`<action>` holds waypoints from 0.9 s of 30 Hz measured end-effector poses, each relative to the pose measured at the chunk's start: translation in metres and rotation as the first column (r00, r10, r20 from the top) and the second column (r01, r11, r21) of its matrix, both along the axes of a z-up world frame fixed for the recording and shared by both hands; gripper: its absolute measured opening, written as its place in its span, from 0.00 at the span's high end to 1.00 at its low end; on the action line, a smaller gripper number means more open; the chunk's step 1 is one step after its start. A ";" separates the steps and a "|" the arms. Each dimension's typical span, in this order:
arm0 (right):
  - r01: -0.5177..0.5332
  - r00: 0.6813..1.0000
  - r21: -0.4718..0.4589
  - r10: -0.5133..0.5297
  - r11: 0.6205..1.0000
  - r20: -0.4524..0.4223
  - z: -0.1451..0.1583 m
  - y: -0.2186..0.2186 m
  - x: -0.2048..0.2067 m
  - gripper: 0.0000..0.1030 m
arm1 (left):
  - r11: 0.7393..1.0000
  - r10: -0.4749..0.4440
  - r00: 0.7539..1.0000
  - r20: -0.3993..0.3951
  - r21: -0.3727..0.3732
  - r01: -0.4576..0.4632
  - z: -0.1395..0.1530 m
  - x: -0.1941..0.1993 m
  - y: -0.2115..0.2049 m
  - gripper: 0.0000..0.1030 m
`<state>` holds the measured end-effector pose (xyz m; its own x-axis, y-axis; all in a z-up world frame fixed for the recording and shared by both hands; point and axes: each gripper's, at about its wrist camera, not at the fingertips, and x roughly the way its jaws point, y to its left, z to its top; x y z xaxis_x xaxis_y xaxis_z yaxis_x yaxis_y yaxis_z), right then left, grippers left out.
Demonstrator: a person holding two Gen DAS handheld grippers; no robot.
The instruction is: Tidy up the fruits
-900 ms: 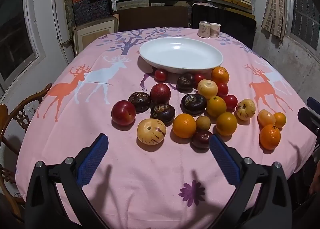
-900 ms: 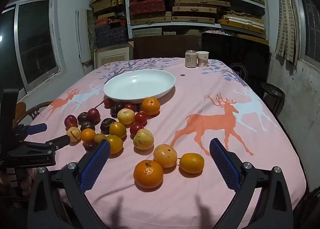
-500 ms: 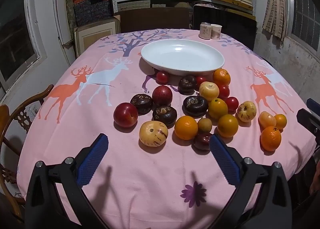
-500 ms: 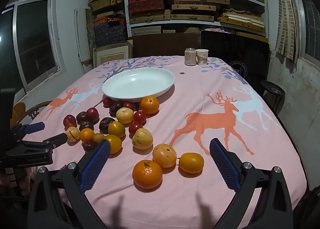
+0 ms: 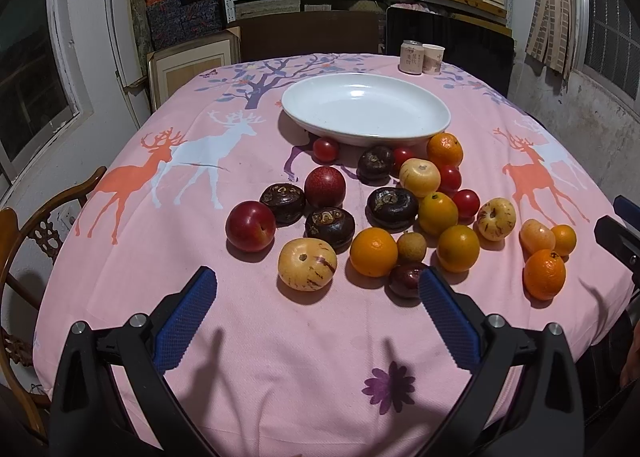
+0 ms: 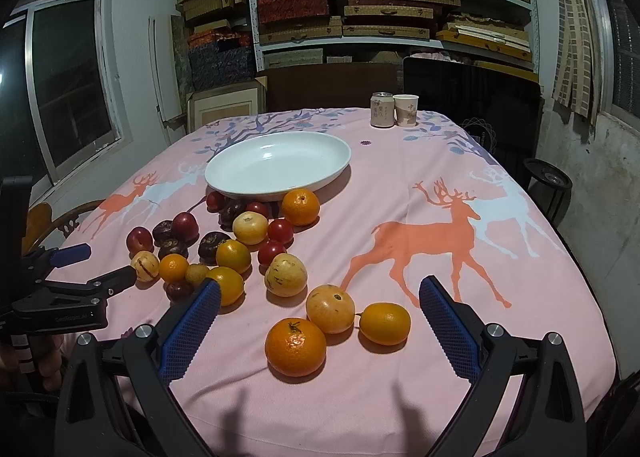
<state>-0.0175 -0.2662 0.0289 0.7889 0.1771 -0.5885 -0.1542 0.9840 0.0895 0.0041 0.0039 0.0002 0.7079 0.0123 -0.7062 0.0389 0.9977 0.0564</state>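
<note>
Both wrist views have crept slightly nearer the fruit pile since the earlier frames, while nothing on the pink deer-print tabletop (image 5: pixel 168 241) has shifted. The left gripper (image 5: pixel 316 317) hangs over the near edge with its blue-padded jaws spread wide and nothing between them; the right gripper (image 6: pixel 320 317) is likewise wide apart and empty, above three fruits.

The white oval ceramic plate (image 5: pixel 366 109) sits toward the far side of the tabletop, holding no fruit, its long axis running left to right in the left view. All fruit lies loose just in front of it.

In the left view I count six round orange citrus fruits (image 5: pixel 374 251), four yellow purple-streaked melons (image 5: pixel 307 264), four dark brown mangosteens (image 5: pixel 392 206), two red plums (image 5: pixel 250 226), four small red tomatoes (image 5: pixel 325 149), one small tan longan (image 5: pixel 411 246) and one dark purple plum (image 5: pixel 406 279). The melon stem ends face upward. A pale peach-coloured fruit (image 5: pixel 537 236) lies among the right-hand three.

One drinks can (image 6: pixel 381 109) and one paper cup (image 6: pixel 405 109) stand upright, side by side, at the far edge.
</note>
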 end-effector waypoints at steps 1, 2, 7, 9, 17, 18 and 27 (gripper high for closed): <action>-0.001 1.000 0.000 0.001 1.000 0.000 0.000 0.000 0.000 0.03 | 1.000 0.000 1.000 0.001 0.000 0.000 0.000 0.000 0.000 0.04; -0.002 1.000 -0.001 0.002 1.000 0.001 0.000 0.000 0.000 0.03 | 1.000 0.000 1.000 0.001 0.000 0.000 0.000 0.000 0.000 0.04; -0.003 1.000 0.000 0.003 1.000 0.000 0.000 0.000 -0.001 0.03 | 1.000 -0.001 1.000 0.000 0.000 0.001 0.000 0.000 0.000 0.04; -0.003 1.000 0.000 0.003 1.000 -0.001 0.000 0.001 -0.001 0.03 | 1.000 -0.002 1.000 0.000 0.003 0.002 -0.001 0.000 -0.002 0.04; -0.007 1.000 0.000 0.007 1.000 -0.003 -0.003 0.003 0.000 0.03 | 1.000 -0.002 1.000 0.000 0.004 0.002 -0.002 0.000 -0.002 0.04; -0.007 1.000 0.000 0.007 1.000 -0.003 -0.004 0.003 0.000 0.03 | 1.000 -0.003 1.000 0.000 0.004 0.003 -0.002 0.000 -0.002 0.04; -0.008 1.000 0.007 0.009 1.000 -0.015 -0.008 0.005 0.000 0.03 | 1.000 -0.003 1.000 -0.001 0.004 0.003 -0.004 -0.001 -0.005 0.04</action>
